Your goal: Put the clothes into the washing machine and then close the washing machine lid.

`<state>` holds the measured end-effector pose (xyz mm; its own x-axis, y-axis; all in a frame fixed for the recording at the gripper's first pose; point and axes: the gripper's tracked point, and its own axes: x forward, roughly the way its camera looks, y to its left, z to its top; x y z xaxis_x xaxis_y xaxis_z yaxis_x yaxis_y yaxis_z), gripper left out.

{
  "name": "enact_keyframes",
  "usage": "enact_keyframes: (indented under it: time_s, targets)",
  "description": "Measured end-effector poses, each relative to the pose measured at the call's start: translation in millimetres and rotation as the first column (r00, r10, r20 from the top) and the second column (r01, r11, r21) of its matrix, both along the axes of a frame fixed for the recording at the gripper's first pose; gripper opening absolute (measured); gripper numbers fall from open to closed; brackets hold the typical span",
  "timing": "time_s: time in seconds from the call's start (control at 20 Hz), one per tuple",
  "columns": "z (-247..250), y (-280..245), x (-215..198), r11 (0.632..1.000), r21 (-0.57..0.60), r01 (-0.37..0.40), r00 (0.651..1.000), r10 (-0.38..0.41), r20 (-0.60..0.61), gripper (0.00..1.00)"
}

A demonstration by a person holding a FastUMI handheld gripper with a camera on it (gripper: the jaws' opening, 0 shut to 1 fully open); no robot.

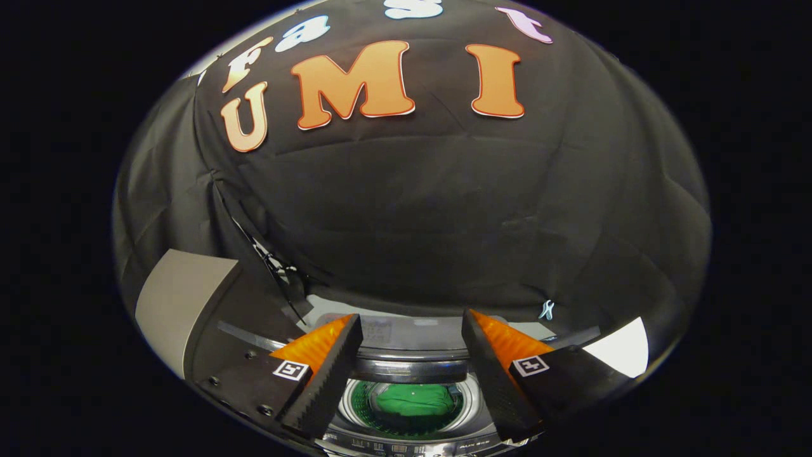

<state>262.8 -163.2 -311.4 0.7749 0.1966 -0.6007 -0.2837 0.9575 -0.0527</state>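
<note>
Looking down past my gripper (412, 355), I see the green clothes (415, 401) lying in the drum (355, 406) of the washer (406, 444), so I think that part is done and the lid (184, 298) comes next. The lid stands up at the left and the fingers are apart, holding nothing. I could miss the lid's thin edge, or let it drop hard and bang.

Green clothes (415, 400), grey washing machine (406, 368)
</note>
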Motion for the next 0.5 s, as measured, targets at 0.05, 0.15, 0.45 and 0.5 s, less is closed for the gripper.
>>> enact_keyframes:
  time_s: [0.05, 0.15, 0.45, 0.5]
  targets:
    - [-1.5, -2.0, -5.4, 1.0, 0.001, 0.0, 1.0, 0.0, -0.006, 1.0]
    - [-7.6, -5.4, -18.1, 1.0, -0.002, 0.009, 1.0, -0.009, -0.018, 1.0]
    - [-49.3, -15.2, -57.2, 0.999, -0.034, 0.035, 0.994, -0.038, -0.104, 0.99]
    - [-58.4, -14.6, -66.1, 0.999, -0.037, 0.032, 0.992, -0.036, -0.121, 1.0]
